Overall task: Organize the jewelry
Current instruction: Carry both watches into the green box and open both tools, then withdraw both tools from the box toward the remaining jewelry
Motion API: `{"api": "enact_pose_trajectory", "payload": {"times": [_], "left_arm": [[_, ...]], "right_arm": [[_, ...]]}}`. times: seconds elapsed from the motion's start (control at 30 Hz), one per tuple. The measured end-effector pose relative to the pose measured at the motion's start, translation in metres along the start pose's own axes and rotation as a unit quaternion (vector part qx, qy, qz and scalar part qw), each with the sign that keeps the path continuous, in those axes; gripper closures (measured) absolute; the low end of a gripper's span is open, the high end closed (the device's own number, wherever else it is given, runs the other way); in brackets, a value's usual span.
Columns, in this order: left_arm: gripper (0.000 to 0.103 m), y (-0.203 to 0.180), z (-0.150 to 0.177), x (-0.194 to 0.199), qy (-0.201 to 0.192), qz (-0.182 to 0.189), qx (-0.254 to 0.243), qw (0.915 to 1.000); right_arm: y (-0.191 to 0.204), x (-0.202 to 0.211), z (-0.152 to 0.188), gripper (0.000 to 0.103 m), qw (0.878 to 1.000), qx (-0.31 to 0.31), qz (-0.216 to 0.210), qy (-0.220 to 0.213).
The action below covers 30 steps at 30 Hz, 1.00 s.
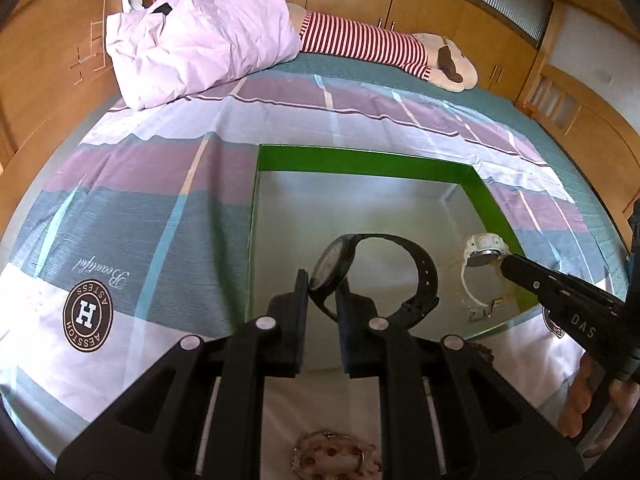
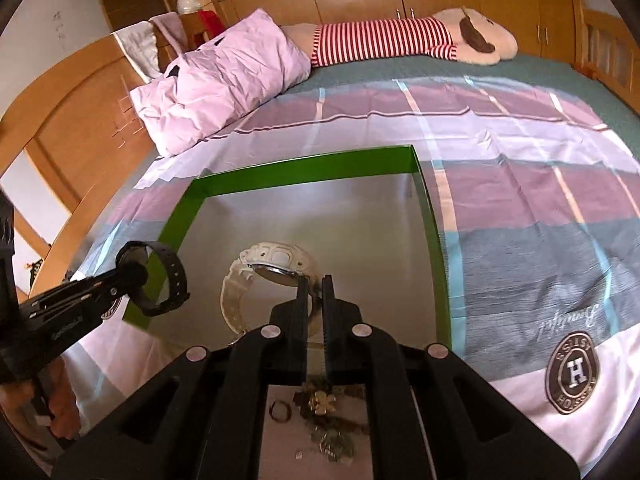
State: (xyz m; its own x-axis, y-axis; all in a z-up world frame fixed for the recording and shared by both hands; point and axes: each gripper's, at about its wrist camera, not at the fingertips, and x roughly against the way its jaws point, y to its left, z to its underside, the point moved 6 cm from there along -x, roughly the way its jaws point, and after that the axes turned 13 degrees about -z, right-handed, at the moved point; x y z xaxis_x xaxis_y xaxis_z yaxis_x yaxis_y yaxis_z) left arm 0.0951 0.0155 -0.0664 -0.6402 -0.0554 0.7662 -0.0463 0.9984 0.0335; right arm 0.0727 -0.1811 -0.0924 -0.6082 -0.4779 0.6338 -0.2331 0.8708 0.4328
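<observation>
A: Over the green box (image 1: 360,160) on the bed (image 1: 160,216), both claws are carrying watches. The left claw (image 1: 324,288) is clamped on the face of the black watch (image 1: 400,272), strap looped out to one side, held above the box's silver floor.

B: And the right claw (image 2: 315,292)?

A: Pinched together on the white watch (image 2: 276,264), gripping at the edge of its case. That watch sits low in the box; I cannot tell whether its strap touches the floor or hangs just above it.

B: So which step is this?

A: I judge it as the placing step: two watches brought to the box, neither one let go yet.

B: What does the next move need?

A: Probably lowering each watch until it rests on the floor, well apart from the other, then spreading the fingers. The black strap is springy and may roll once freed.

B: Anything left outside?

A: Yes, a heap of small trinkets (image 2: 328,420) and a ring (image 2: 280,410) lie on the sheet near the box's closest edge, so more trips seem likely.
</observation>
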Motion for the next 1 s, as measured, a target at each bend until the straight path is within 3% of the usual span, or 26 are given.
{"api": "enact_pose_trajectory", "payload": {"times": [0.47, 0.53, 0.67, 0.77, 0.83, 0.93, 1.0], "left_arm": [[0.089, -0.007, 0.007, -0.028, 0.025, -0.023, -0.016, 0.9993], [0.087, -0.008, 0.008, -0.028, 0.027, -0.025, -0.017, 0.9992], [0.059, -0.006, 0.008, -0.022, 0.025, -0.022, -0.014, 0.9994], [0.053, -0.003, 0.007, -0.007, 0.016, -0.014, -0.017, 0.9996], [0.051, -0.001, 0.011, 0.003, 0.019, -0.004, -0.025, 0.9995], [0.049, -0.003, 0.025, 0.016, 0.047, 0.031, -0.043, 0.9975], [0.045, -0.007, 0.036, 0.019, 0.062, 0.047, -0.064, 0.995]], "right_arm": [[-0.011, -0.005, 0.004, 0.095, 1.0, -0.005, 0.021, 0.006], [-0.011, -0.003, 0.004, 0.089, 1.0, -0.006, 0.022, 0.004], [-0.011, 0.008, 0.004, 0.081, 1.0, -0.018, 0.013, 0.002], [-0.009, 0.023, 0.006, 0.069, 1.0, -0.028, -0.005, 0.008], [-0.007, 0.03, 0.013, 0.06, 0.998, -0.033, -0.023, 0.042], [-0.001, 0.03, 0.03, 0.059, 0.992, -0.018, -0.036, 0.116], [0.002, 0.02, 0.047, 0.059, 0.985, 0.008, -0.018, 0.169]]}}
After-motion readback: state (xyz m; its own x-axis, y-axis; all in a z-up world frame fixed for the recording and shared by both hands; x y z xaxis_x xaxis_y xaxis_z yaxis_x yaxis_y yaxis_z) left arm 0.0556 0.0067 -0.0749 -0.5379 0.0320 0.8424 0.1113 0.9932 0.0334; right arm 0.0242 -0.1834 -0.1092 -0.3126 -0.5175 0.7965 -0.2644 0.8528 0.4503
